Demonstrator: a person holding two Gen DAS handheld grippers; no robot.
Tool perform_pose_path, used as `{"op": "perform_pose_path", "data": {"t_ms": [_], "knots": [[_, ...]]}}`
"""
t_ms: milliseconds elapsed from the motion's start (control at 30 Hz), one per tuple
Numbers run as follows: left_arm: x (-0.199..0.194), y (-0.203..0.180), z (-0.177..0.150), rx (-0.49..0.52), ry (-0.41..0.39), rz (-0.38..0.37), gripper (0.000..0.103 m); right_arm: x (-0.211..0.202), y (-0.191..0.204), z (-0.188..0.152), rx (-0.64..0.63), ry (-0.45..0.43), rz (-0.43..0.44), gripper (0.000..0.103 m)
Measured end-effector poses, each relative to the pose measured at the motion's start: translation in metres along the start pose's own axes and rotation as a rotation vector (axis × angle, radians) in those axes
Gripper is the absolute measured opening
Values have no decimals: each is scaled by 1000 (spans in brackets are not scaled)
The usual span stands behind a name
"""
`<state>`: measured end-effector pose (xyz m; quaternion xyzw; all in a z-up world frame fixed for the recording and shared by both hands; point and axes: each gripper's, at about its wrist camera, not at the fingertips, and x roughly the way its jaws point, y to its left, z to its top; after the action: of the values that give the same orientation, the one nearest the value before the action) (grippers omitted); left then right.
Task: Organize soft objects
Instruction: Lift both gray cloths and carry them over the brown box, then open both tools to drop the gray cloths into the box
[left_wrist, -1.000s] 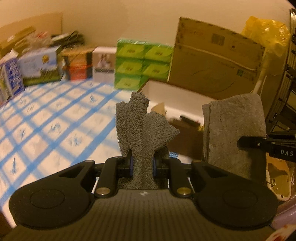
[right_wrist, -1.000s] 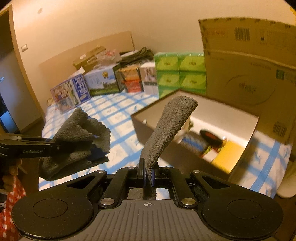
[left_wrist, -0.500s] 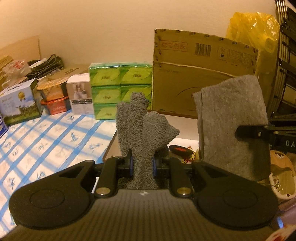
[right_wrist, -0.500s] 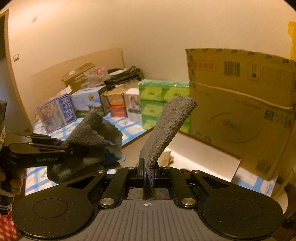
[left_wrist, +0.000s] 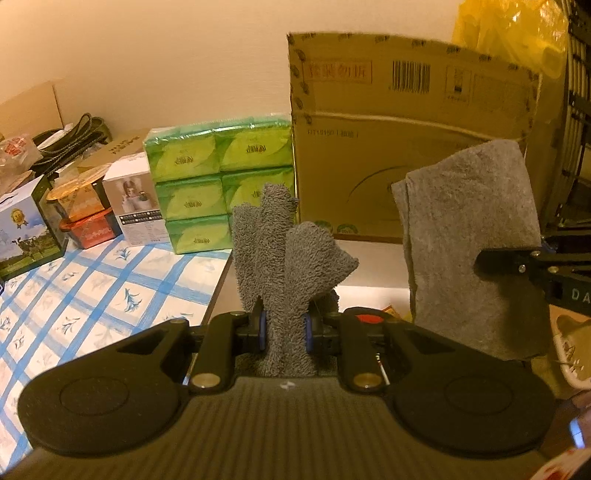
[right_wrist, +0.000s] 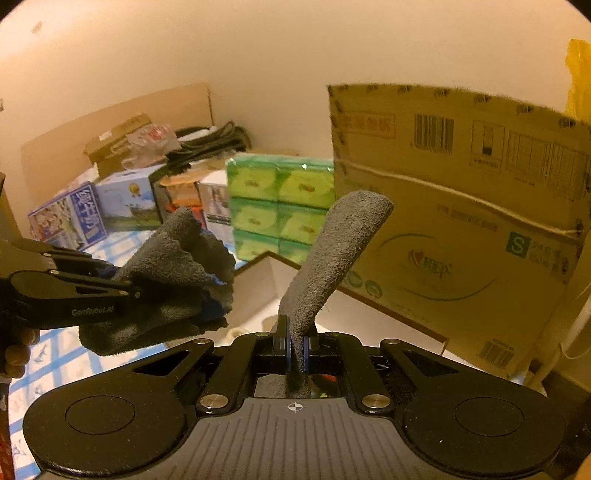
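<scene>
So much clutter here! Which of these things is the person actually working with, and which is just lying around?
In use:
- grey fluffy towel, pinched in the left claw
- its other end in the right claw
- open box below

Lying about:
- green tissue packs
- big cardboard carton
- small printed boxes
- yellow plastic bag

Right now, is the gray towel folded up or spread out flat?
Folded and bunched. The gray towel hangs doubled over from the right gripper, and the left gripper pinches crumpled layers.
</scene>
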<state>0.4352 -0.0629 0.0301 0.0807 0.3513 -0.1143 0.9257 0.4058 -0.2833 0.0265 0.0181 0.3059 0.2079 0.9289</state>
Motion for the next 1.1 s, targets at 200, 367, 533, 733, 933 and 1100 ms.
{"op": "perform_pose_path", "data": {"t_ms": [200,367,533,733,933,1100], "knots": [[35,-6,3,18,44,5,16,25,-15,2,35,44,-7,6],[57,-7,4,28,72,16,16,45,-27,0,75,80,-3,6],[77,-5,5,39,91,30,16,62,-37,-5,104,114,9,6],[95,-2,4,54,110,41,18,75,-41,-6,148,129,32,6],[104,-3,5,65,100,41,33,82,-42,-6,155,134,44,6],[108,-2,5,64,106,46,39,86,-43,-6,158,143,54,6]]}}
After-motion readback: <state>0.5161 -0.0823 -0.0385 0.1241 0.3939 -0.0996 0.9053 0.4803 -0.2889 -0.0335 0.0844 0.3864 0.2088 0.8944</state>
